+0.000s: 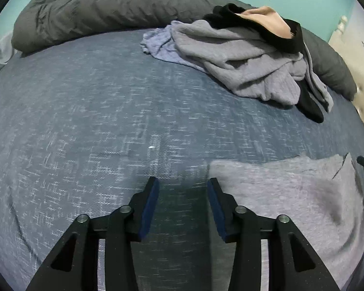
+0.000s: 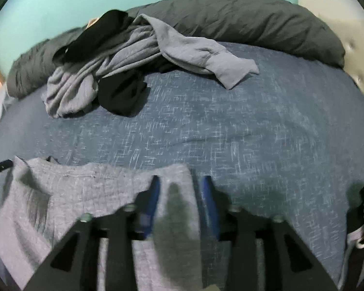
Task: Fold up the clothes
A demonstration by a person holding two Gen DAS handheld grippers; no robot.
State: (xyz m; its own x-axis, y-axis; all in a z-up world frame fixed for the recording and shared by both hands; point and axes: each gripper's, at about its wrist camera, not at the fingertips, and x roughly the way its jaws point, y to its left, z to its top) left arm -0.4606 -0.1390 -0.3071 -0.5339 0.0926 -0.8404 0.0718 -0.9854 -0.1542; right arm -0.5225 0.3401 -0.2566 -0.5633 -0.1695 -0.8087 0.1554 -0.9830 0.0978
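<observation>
Flat grey waffle-knit garment (image 2: pixel 89 194), blue slubbed bedspread (image 1: pixel 109 121), rumpled clothes heap (image 1: pixel 242 60)

The bed (image 1: pixel 85 121) cover is blue woven cloth with a rough, flecked look. Lower right, the grey garment (image 1: pixel 291 189) looks like soft matt knit, same as the crumpled grey pile (image 1: pixel 242 58) upper right. The dark duvet (image 1: pixel 97 7) is wrinkly matt fabric. The left hand-held gripper (image 1: pixel 183 189) is matt black plastic with shiny metal pins and blue pads.
</observation>
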